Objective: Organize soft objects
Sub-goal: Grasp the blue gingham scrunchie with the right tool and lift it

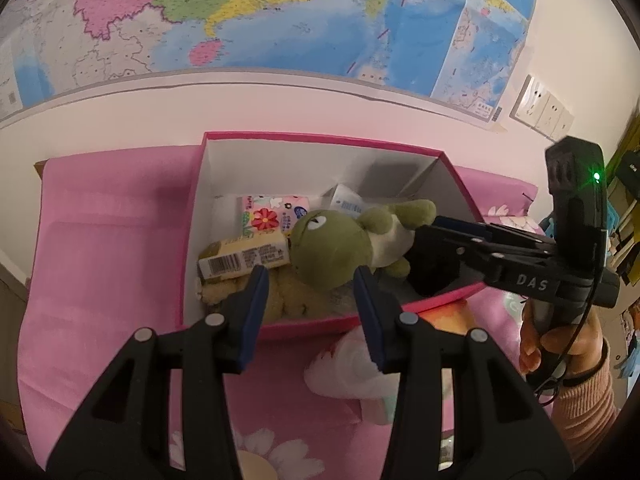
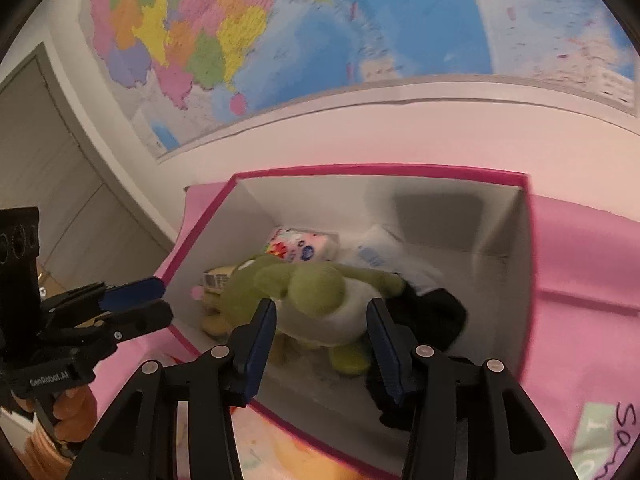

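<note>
A green plush frog [image 1: 340, 248] lies in the pink-rimmed white box [image 1: 320, 140], on top of a beige plush [image 1: 280, 300] and next to a black soft item [image 1: 432, 276]. My left gripper [image 1: 310, 312] is open and empty, just above the box's near wall. My right gripper [image 2: 322, 344] is open over the frog [image 2: 316, 304], touching nothing; in the left wrist view it [image 1: 440, 226] reaches in over the box's right side. The left gripper [image 2: 136, 300] shows at the left of the right wrist view.
The box also holds a flowered tissue pack [image 1: 272, 212], a yellow packet with a barcode [image 1: 244, 258] and a white packet [image 1: 348, 202]. It stands on a pink flowered sheet [image 1: 100, 260]. A wall map [image 1: 280, 12] hangs behind. A white soft item [image 1: 356, 368] lies before the box.
</note>
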Action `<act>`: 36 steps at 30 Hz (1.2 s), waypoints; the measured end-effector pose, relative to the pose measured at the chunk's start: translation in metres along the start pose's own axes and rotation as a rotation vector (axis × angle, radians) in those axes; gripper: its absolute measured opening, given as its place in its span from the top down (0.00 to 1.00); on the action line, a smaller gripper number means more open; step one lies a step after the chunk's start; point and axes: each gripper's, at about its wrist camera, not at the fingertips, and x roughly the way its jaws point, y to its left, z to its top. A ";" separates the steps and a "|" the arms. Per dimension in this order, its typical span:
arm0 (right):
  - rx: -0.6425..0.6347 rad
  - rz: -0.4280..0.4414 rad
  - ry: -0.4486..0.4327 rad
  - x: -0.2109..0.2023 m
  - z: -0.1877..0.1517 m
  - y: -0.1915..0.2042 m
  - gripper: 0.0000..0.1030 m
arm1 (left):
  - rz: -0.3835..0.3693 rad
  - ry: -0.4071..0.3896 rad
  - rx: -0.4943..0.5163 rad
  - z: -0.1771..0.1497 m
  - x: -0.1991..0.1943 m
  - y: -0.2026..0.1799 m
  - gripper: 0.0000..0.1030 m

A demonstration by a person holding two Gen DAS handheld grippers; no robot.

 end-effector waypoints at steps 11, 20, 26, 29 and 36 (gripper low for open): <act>-0.072 0.107 -0.131 -0.093 -0.038 0.013 0.42 | -0.145 -0.102 0.156 -0.053 -0.060 -0.048 0.41; -0.075 0.126 -0.009 -0.136 -0.134 0.004 0.37 | -0.275 0.019 0.262 -0.114 -0.050 -0.098 0.41; -0.068 0.054 0.132 -0.129 -0.183 -0.002 0.37 | -0.324 0.103 0.245 -0.138 -0.035 -0.109 0.41; -0.071 0.060 0.167 -0.124 -0.196 0.001 0.38 | -0.339 0.131 0.246 -0.147 -0.031 -0.117 0.41; -0.092 0.044 0.199 -0.109 -0.210 0.006 0.60 | -0.357 0.181 0.268 -0.165 -0.028 -0.126 0.41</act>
